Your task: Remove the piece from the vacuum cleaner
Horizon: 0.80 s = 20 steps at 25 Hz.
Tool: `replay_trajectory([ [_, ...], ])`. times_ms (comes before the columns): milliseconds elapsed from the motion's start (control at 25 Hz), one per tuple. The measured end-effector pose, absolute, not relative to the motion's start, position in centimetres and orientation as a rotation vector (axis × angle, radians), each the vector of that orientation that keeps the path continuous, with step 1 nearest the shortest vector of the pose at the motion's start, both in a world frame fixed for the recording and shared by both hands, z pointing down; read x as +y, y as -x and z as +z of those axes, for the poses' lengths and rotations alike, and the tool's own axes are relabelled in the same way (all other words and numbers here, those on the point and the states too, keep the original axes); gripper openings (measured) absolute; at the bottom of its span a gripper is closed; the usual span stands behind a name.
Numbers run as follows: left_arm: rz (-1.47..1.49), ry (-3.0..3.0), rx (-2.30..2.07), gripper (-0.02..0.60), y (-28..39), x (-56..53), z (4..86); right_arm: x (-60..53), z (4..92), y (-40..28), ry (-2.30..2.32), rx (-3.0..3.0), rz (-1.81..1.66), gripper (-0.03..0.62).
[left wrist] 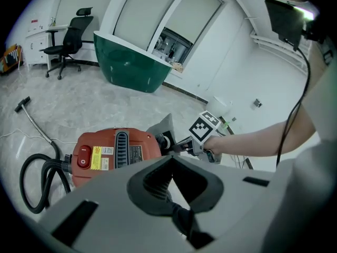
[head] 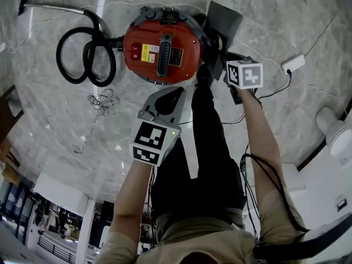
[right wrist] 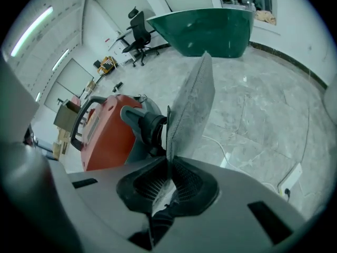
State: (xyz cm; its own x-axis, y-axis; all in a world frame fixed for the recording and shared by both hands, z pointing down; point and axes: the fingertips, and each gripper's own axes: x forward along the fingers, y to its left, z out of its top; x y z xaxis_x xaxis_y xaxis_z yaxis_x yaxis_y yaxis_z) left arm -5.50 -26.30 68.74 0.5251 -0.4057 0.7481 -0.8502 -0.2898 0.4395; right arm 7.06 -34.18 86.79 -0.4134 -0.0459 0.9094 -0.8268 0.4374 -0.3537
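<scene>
A red round vacuum cleaner [head: 159, 51] stands on the marble floor, its black hose [head: 85, 56] coiled to its left. At its right side a flat grey piece [head: 223, 18] stands on edge, fixed to a black port [right wrist: 150, 128]. My right gripper [head: 223, 56] is shut on the lower edge of that grey piece [right wrist: 192, 104], which runs up from between the pads. My left gripper [head: 165, 99] hovers just in front of the vacuum cleaner [left wrist: 116, 152]; its jaw tips meet with nothing between them. The right gripper [left wrist: 181, 144] also shows in the left gripper view, at the grey piece [left wrist: 163, 128].
The person's dark-trousered legs stand right behind the vacuum. A tangled thin cable [head: 102, 99] lies at the left, a white plug block [head: 293, 64] and cord at the right, a white bin [head: 335, 128] farther right. A green counter [left wrist: 131, 67] and an office chair [left wrist: 66, 49] stand far off.
</scene>
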Motion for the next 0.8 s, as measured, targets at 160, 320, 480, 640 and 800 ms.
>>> replay_trajectory([
  [160,0.641,-1.888,-1.015,0.005,5.2,-25.9,68.9,-33.8,87.2,-7.6,-0.713,-1.799,0.884,0.031],
  [320,0.639,-1.891,-1.017,0.003,5.2,-26.0,69.0,-33.8,87.5,-7.7,-0.703,-1.814,0.792,0.031],
  [480,0.647,-1.896,-1.011,0.004,5.4,-25.9,69.1,-33.6,87.5,-7.8,-0.672,-1.82,0.645,0.029],
  [640,0.655,-1.89,-1.013,0.003,5.7,-25.6,69.4,-33.6,87.6,-8.0,-0.709,-1.837,0.688,0.031],
  [800,0.679,-1.897,-1.012,0.003,6.0,-25.6,69.7,-33.6,87.9,-8.1,-0.712,-1.825,0.65,0.031],
])
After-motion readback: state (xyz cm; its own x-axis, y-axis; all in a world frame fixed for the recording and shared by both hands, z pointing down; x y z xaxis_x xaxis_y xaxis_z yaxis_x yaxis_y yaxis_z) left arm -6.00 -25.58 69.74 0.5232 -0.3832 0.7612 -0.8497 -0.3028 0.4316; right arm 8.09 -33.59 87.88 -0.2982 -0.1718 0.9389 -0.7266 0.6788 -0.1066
